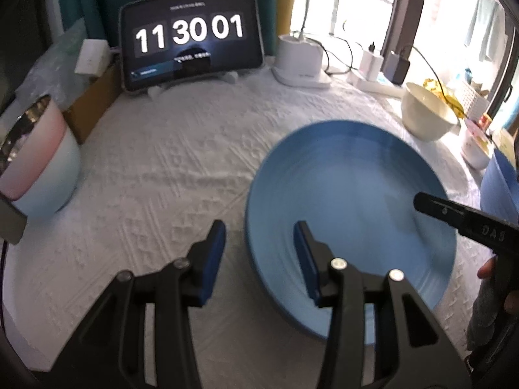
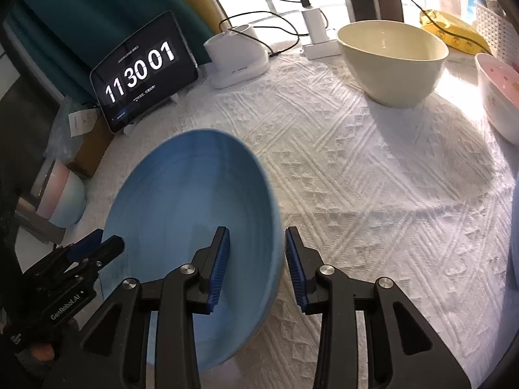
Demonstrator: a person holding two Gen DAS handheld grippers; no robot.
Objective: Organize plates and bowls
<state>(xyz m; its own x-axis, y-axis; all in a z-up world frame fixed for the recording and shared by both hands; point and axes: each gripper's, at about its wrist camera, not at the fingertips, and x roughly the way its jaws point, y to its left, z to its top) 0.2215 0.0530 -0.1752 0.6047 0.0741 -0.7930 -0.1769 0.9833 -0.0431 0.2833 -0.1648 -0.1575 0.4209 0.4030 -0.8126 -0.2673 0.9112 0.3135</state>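
Observation:
A large blue plate (image 1: pixel 353 201) lies on the white textured cloth; it fills the lower left of the right wrist view (image 2: pixel 181 201). My left gripper (image 1: pixel 260 225) straddles the plate's left rim, one pad outside over the cloth and one inside. Cloth shows between the outer pad and the rim, so it is open. My right gripper (image 2: pixel 257 230) straddles the opposite rim with a clear gap at its inner pad, open too. One of its black fingers (image 1: pixel 434 206) reaches over the plate in the left wrist view. The left gripper (image 2: pixel 103 243) also shows at that plate edge.
A cream bowl (image 2: pixel 392 64) and a pink-patterned white bowl (image 2: pixel 499 103) stand at the back right. Stacked pink and pale blue bowls (image 1: pixel 42 168) sit at the left edge. A tablet clock (image 1: pixel 191 39), a white charger base (image 1: pixel 300 61), cables and a cardboard box (image 1: pixel 94 107) line the back.

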